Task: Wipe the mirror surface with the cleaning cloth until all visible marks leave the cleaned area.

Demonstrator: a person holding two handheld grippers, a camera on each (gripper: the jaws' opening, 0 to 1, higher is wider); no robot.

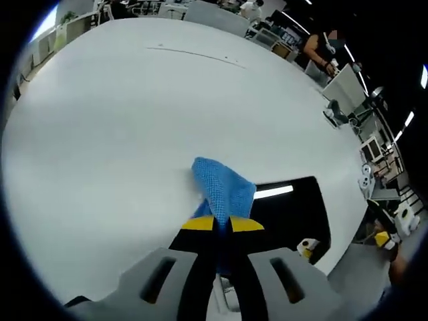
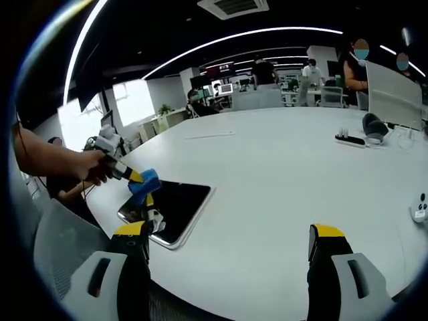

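Left tongs (image 1: 222, 224) pinch cloth (image 1: 224, 187) over mirror (image 1: 294, 214).

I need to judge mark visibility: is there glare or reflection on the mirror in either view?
Left gripper view: the mirror looks dark, with one bright ceiling-light streak reflected beside the cloth. Right gripper view: the mirror reads near black and marks can't be made out; fisheye bends the ceiling lights.

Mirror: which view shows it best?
The right gripper view. There the mirror lies flat on the white table with its full outline visible. The left gripper view catches part of its dark surface, partly hidden behind the blue cleaning cloth and that hand-held gripper's jaws.
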